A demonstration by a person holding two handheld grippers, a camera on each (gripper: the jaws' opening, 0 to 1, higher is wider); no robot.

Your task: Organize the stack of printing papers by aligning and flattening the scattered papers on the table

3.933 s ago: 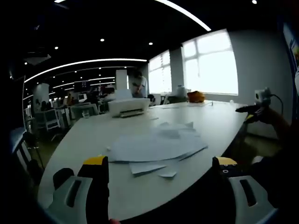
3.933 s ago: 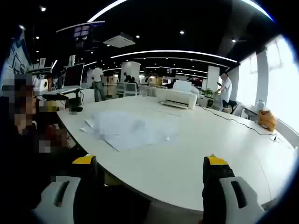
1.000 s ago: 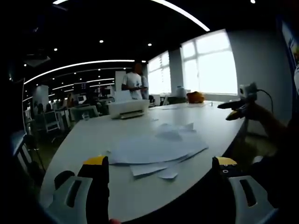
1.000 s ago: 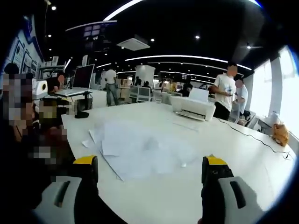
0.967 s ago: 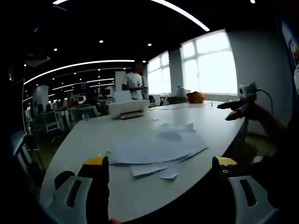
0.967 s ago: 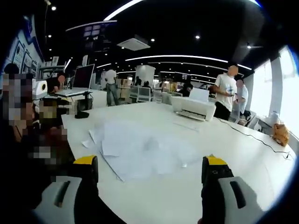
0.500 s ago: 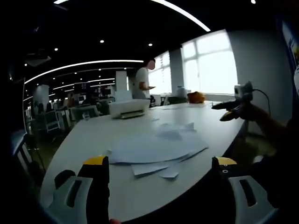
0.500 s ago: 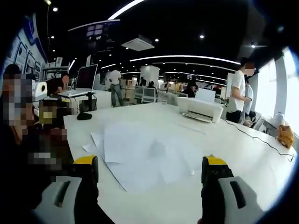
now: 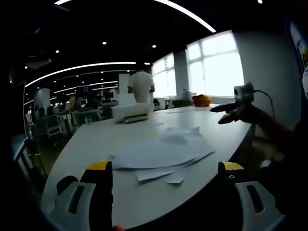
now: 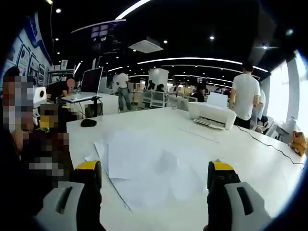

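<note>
Right gripper (image 10: 154, 185) hung above the table (image 10: 250, 154) edge w/ jaws wide apart, yellow tips at 7 and 5 o'clock, nothing between. Papers (image 10: 149, 166) lay scattered & overlapping just ahead, center to 9 o'clock. Printer (image 10: 211, 115) sat at 2 o'clock, well past the papers; a person (image 10: 245, 98) in white stood behind it. Mouse (image 10: 88, 122) at 10 o'clock, near the monitor (image 10: 91, 79).

You see white papers (image 9: 161, 153) on a white table (image 9: 96, 139). Your left gripper (image 9: 163, 175) has yellow tips on black and grey jaws, and so does your right gripper (image 10: 154, 173). The printer (image 10: 211, 115) is white. A person (image 10: 245, 98) wears a white shirt.
</note>
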